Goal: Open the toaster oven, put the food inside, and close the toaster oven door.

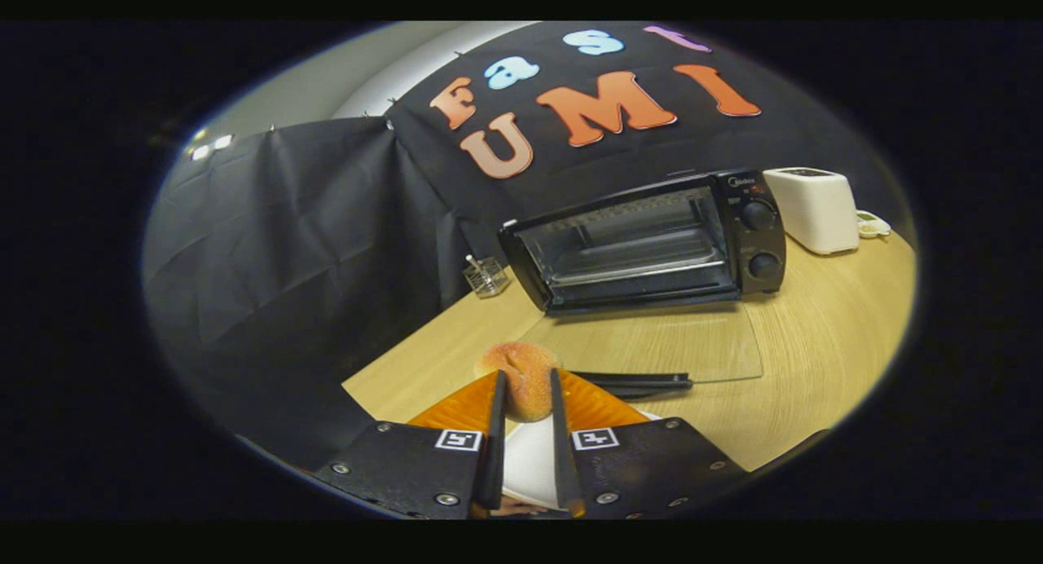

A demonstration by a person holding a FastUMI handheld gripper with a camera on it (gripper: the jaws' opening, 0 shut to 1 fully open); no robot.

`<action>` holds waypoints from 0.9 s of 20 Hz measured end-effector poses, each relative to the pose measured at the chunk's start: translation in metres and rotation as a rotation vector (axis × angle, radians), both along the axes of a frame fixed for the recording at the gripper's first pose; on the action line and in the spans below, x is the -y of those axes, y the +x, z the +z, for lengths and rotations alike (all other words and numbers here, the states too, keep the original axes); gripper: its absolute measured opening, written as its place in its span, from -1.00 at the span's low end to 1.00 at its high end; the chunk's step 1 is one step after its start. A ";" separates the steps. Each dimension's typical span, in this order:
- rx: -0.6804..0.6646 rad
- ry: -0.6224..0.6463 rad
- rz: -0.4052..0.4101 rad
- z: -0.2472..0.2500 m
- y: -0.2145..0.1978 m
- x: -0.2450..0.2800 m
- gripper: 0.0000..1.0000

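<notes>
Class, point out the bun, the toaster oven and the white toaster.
bun (525, 376), gripper view, sugared top, held between the tongs (525, 385).
toaster oven (762, 238), gripper view, knob panel.
white toaster (815, 209), gripper view, front side.

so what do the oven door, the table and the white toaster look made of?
Toaster oven door: clear glass, since the table grain shows through it; dark handle bar, material unclear. Table: light wood or wood-look laminate, matte, fine grain lines. White toaster: probably smooth plastic, soft sheen. The gripper has its jaws shut on the bun, which looks sugar-dusted.

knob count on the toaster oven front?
2. Both on the toaster oven panel right of its open door: upper knob, lower knob directly below it.
</notes>
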State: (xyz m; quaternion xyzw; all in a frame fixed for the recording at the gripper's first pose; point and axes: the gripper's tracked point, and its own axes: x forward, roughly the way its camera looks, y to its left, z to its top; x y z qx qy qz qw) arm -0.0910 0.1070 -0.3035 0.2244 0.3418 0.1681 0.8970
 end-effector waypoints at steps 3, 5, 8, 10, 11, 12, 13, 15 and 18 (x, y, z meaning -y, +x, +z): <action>0.010 0.078 -0.065 0.006 0.033 0.002 -0.48; 0.006 0.111 -0.111 0.006 0.054 0.010 -0.48; -0.009 0.153 -0.203 0.001 0.088 0.023 -0.49; -0.031 0.192 -0.268 -0.004 0.106 0.030 -0.49; -0.043 0.204 -0.304 -0.009 0.117 0.035 -0.49; -0.049 0.209 -0.325 -0.012 0.125 0.036 -0.48; -0.058 0.203 -0.346 -0.016 0.135 0.040 -0.48; -0.066 0.182 -0.372 -0.025 0.150 0.041 -0.49; -0.080 0.142 -0.411 -0.041 0.169 0.048 -0.49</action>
